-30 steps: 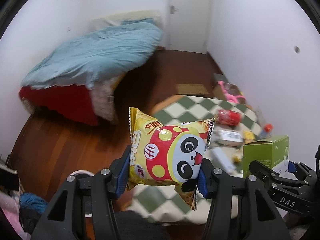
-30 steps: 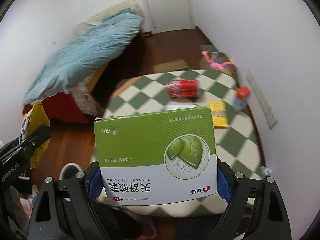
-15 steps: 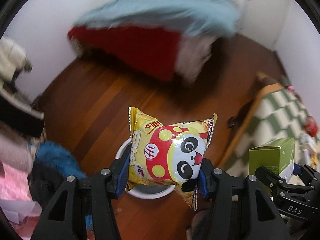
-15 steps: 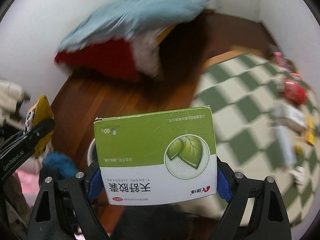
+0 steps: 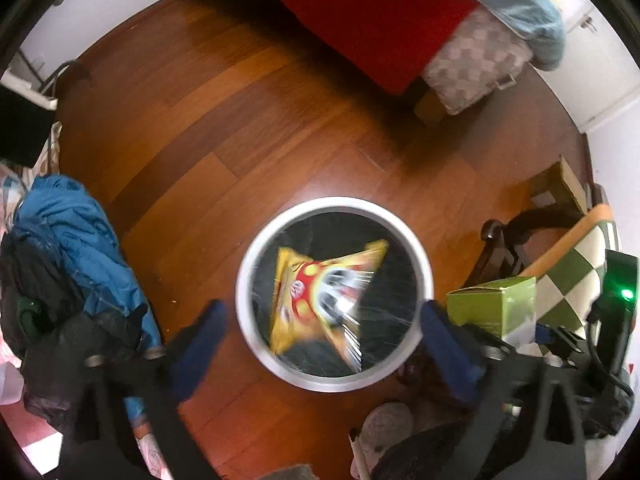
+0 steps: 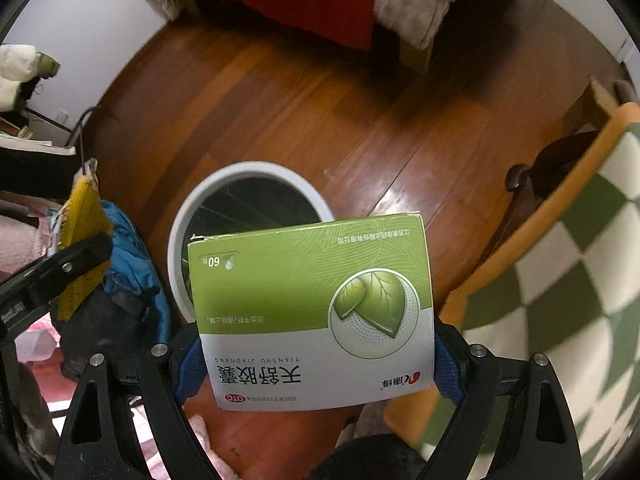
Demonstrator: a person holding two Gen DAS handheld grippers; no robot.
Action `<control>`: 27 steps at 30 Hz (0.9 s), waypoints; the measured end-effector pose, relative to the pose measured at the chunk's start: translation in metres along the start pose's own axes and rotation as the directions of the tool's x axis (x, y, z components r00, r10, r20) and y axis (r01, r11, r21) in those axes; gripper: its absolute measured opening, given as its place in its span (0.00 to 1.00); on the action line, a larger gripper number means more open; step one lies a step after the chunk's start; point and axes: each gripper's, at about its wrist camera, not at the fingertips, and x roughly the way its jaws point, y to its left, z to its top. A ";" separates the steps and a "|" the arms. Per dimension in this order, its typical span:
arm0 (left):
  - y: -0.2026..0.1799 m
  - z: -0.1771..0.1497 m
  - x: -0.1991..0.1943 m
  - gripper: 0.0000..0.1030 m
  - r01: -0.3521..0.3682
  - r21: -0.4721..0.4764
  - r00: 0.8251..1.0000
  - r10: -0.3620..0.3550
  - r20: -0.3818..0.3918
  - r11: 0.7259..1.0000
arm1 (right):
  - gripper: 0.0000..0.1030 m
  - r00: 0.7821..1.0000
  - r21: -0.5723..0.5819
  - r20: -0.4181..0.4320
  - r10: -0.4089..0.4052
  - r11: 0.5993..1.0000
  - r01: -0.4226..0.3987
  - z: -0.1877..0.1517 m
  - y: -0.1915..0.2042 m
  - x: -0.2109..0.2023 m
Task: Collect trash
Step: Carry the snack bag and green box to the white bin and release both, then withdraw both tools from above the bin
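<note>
Half a second ago my left tool (image 5: 320,314) was clamped on the panda snack bag (image 5: 316,280) over the wooden floor (image 5: 200,140). Now its blue pads stand wide apart and the bag shows as a motion-smeared yellow and red shape inside the ring of the white trash bin (image 5: 246,280), against the black liner. I take that as the release: the bag is dropping into the bin, or has just landed. The blur keeps me from telling which, and from the right wrist view a yellow edge of the bag still appears close beside the left tool's finger, so it may only just have come free.

My right tool (image 6: 316,364) is clamped on the green and white medicine box (image 6: 312,300), pads pressing its two side edges. The box hangs in front of the bin's near rim, partly covering the opening, with the checked worktop (image 6: 560,280) off to the right.

So one piece of trash is as good as collected. The box is next: I judge it needs carrying a little further over the opening before I let go, or it could clip the rim and fall to the floor.
</note>
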 end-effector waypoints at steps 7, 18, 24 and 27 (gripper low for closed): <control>0.024 -0.005 -0.006 0.98 -0.101 -0.024 0.994 0.102 0.045 0.995 | 1.00 0.991 0.036 -0.123 0.050 0.998 -0.046 0.018 0.007 0.063; 0.027 -0.040 -0.020 0.98 -0.251 -0.009 0.963 0.251 0.099 0.968 | 1.00 0.990 -0.009 -0.134 -0.043 0.999 0.042 0.004 0.026 0.056; 0.018 -0.054 -0.042 0.98 -0.250 0.004 0.961 0.248 0.120 0.968 | 1.00 0.991 -0.036 -0.108 -0.075 0.997 0.072 -0.018 0.031 0.028; 0.015 -0.059 -0.061 0.98 -0.253 0.012 0.957 0.249 0.152 0.967 | 1.00 0.993 -0.044 -0.095 -0.067 0.997 0.063 -0.030 0.034 0.011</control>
